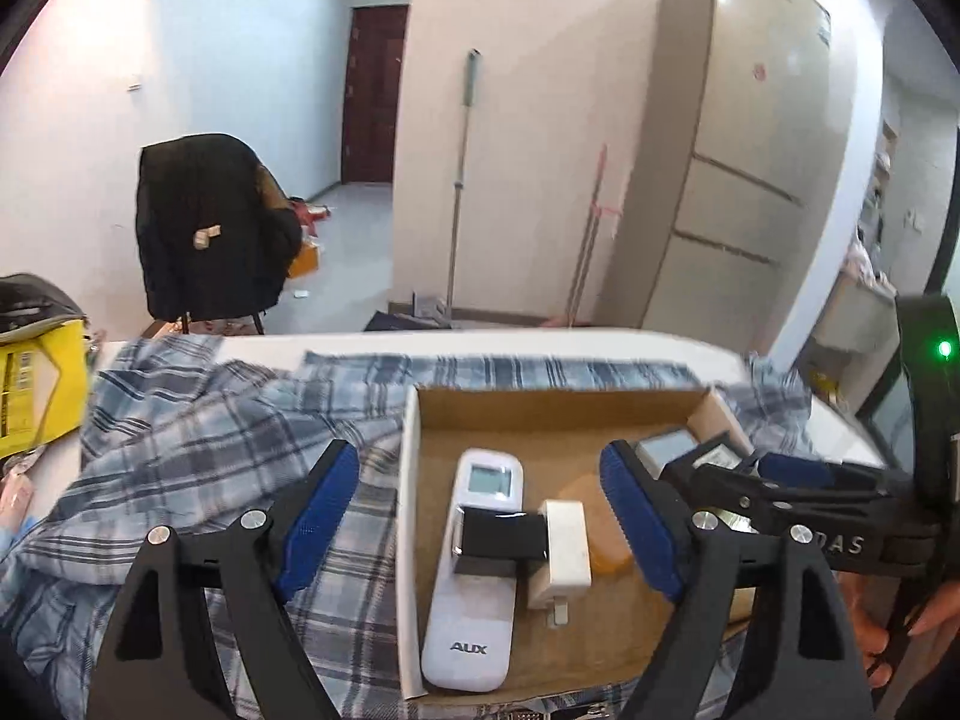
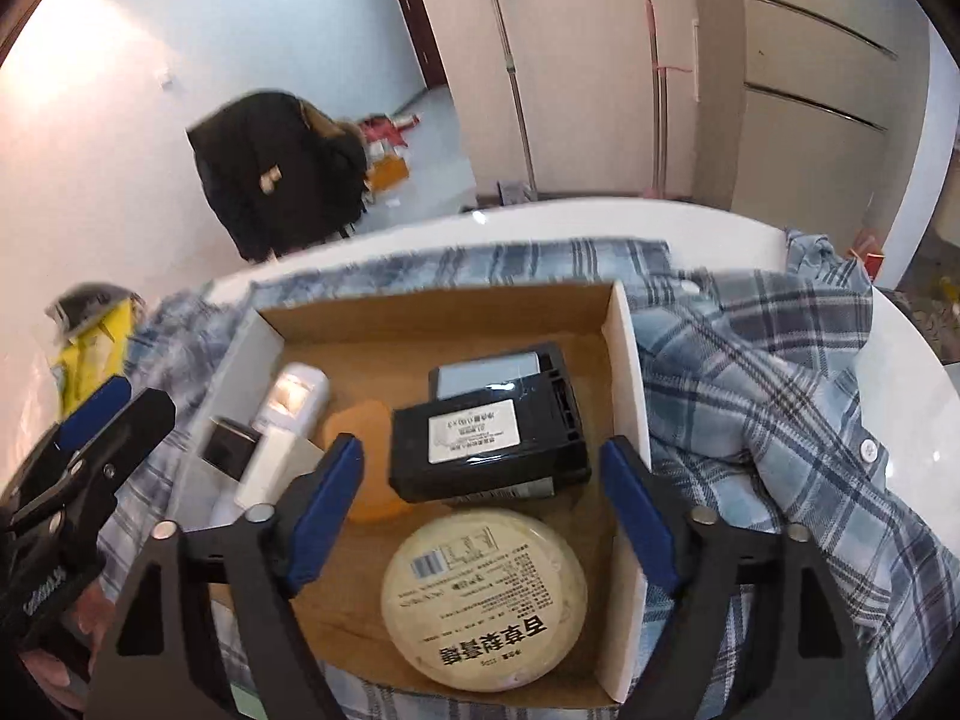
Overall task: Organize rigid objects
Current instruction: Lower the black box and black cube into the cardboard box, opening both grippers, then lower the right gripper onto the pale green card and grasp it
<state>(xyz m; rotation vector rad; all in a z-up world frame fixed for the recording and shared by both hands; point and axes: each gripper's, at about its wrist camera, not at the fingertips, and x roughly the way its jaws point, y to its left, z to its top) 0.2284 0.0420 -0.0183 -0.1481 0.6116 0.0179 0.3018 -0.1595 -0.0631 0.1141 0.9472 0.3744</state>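
brown cardboard, plain inside and white on its outer walls, forms the shallow open box (image 2: 624,360) that holds every task item; it sits on a rumpled blue plaid shirt (image 2: 780,396) spread over the white table (image 2: 540,219). the white aux remote (image 1: 474,570) lies flat along the box's left wall, long axis running near to far, its screen at the far end. a black block (image 1: 501,540) lies across it, touching a white plug adapter (image 1: 561,546). a black rectangular battery pack (image 2: 489,447), label up, lies crosswise over a grey-faced black device (image 2: 492,375), next to an orange pad (image 2: 354,426). a round cream tin (image 2: 483,600) fills the near right corner, close to the wall. the left tongs (image 1: 480,516) and the right tongs (image 2: 483,516) both stand apart, gripping nothing, above the box.
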